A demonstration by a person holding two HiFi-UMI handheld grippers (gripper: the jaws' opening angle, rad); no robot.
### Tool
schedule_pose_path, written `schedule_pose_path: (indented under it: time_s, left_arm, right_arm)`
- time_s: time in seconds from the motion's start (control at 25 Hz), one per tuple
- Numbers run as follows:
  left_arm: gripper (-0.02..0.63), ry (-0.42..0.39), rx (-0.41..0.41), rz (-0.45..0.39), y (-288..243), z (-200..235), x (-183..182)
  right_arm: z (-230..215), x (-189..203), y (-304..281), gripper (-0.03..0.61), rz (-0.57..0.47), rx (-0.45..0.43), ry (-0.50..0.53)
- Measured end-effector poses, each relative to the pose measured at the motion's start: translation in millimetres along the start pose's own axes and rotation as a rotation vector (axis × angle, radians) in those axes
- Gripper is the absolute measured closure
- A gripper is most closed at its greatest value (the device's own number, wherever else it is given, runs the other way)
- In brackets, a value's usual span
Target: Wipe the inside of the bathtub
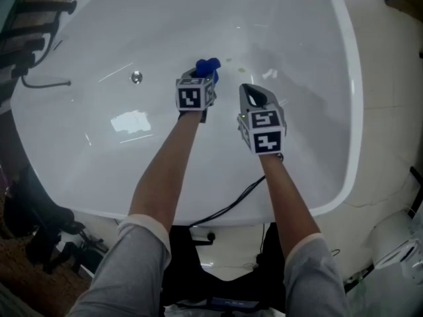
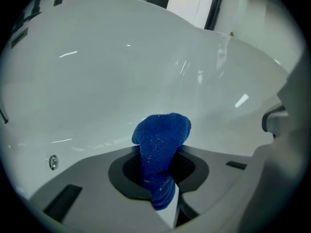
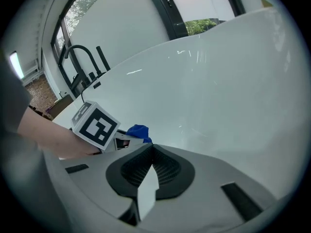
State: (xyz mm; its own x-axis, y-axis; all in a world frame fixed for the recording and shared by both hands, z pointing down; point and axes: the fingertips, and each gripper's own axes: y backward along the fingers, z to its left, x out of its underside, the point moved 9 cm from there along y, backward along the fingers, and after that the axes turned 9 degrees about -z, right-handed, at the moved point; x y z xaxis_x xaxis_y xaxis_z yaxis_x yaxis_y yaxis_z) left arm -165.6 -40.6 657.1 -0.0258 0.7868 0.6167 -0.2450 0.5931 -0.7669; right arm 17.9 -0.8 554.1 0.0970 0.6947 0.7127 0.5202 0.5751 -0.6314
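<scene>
The white bathtub (image 1: 99,170) fills the head view, with its round drain (image 1: 136,77) at the upper left. My left gripper (image 1: 201,78) is shut on a blue cloth (image 1: 207,66), held over the tub floor near the middle. In the left gripper view the cloth (image 2: 161,144) bulges out above the closed jaws, with the drain (image 2: 53,161) at lower left. My right gripper (image 1: 254,96) hangs just right of the left one, shut and holding nothing. The right gripper view shows its closed jaws (image 3: 151,154), the left gripper's marker cube (image 3: 95,125) and the cloth (image 3: 139,131).
A black faucet and fittings (image 1: 33,45) stand at the tub's upper left rim. A black cable (image 1: 228,207) runs over the near rim. Pale floor (image 1: 390,131) lies to the right of the tub. Small specks (image 1: 241,69) mark the tub floor beyond the cloth.
</scene>
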Motion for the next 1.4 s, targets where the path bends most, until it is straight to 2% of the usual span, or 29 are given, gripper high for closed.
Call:
schedule_pose_path:
  time_s: [0.32,0.52,0.72,1.0,1.12,1.4]
  left_arm:
    - [0.531,-0.090,-0.022,0.030,-68,16,21]
    - [0.531,-0.132,-0.011,0.084,-99,14,36]
    - [0.531,-0.081,-0.043,0.165,-118,18,50]
    - [0.532,-0.022,-0.047,0.156,-135,16,60]
    - [0.532,0.005,-0.064,0.118,-136,13,60]
    - [0.532,0.046,-0.015,0.076,-142,-22,65]
  right_arm:
    - [-6,33,-27,0.572,0.008,-0.026,-0.053]
    - [-15,40,-28,0.572,0.007,-0.020,-0.099]
    - [-26,37,-23,0.572,-0.019,0.006,-0.155]
    - [-33,37,-29,0.572,-0.017,0.035,-0.196]
    - [-37,40,-30,0.572,0.000,0.060,-0.210]
    - [-51,52,-28,0.572,0.048,0.152,-0.237]
